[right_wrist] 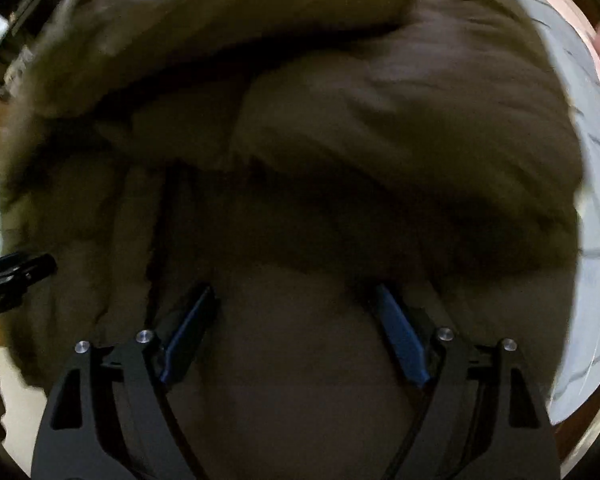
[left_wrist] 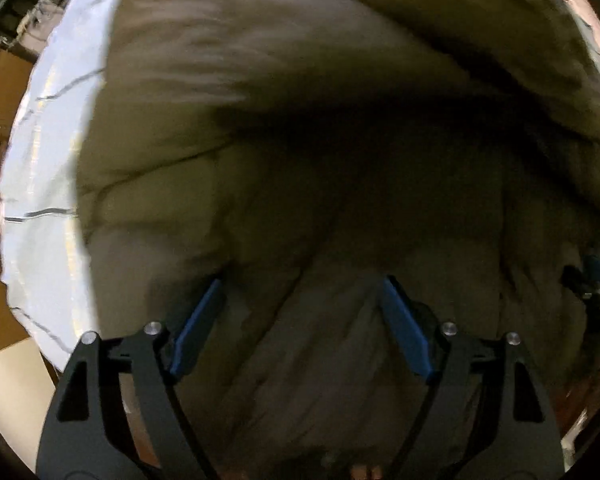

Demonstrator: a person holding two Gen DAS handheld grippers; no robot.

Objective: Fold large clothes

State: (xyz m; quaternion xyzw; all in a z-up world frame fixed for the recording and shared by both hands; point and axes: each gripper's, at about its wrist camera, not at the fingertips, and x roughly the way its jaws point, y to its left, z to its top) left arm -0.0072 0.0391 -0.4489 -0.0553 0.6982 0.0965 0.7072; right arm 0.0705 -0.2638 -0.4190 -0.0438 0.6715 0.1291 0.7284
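one olive garment [left_wrist: 300,200], blurred, seemingly padded | left hand-held gripper [left_wrist: 304,280] spread | right hand-held gripper [right_wrist: 294,290] spread

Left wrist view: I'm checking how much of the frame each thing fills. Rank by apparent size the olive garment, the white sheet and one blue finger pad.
1. olive garment, filling most of the frame.
2. white sheet, a strip at left.
3. blue finger pad, smallest despite being nearest.

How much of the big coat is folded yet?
Some looks done: a thick part of the olive coat already lies doubled over itself on the white sheet. Right now the left tool and right tool are open, holding nothing. More folding is probably left.
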